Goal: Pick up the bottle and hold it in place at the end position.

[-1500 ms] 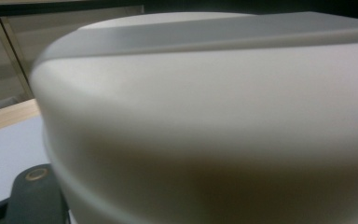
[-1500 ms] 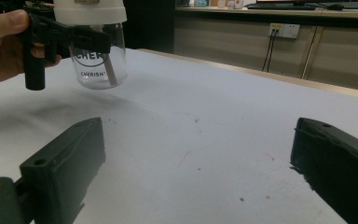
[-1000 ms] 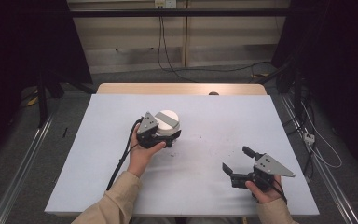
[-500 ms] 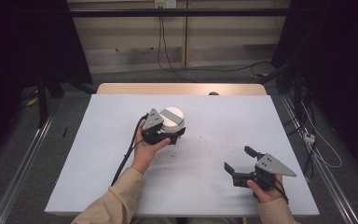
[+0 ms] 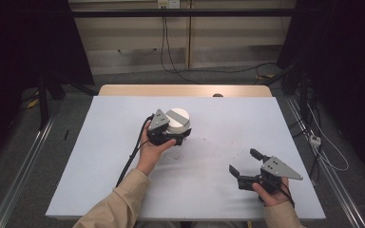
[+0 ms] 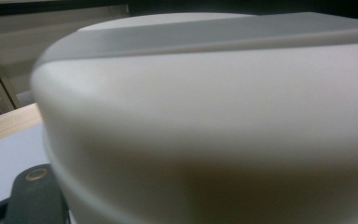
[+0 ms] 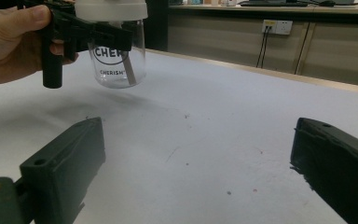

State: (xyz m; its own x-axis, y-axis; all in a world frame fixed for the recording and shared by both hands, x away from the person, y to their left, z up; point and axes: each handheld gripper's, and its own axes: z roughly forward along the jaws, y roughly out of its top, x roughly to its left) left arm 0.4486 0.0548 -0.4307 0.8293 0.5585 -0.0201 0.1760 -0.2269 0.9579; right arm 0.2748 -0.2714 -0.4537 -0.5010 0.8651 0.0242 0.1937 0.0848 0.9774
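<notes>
Dim workshop, cables trailing along the back wall; pale grey bench (image 5: 123, 180) speckled with dark crumbs. Clear jar (image 7: 119, 60) with a white lid (image 5: 177, 117), printed lettering on the glass, at bench centre, gripped about its upper part by the left gripper (image 5: 178, 137), jaws clenched on the jar just below the lid. From the right gripper view, apparently lifted just off the surface, a faint shadow beneath, though contact hard to rule out. Hold at the neck probably chosen to steady the jar so the lid stays free for the other hand. Right gripper (image 5: 244, 164) low at the near right, well apart from the jar, jaws released and spread wide, pointed toward it, seemingly waiting. Against a second ago: jar and left gripper shifted slightly right and nearer; right gripper almost unmoved.
</notes>
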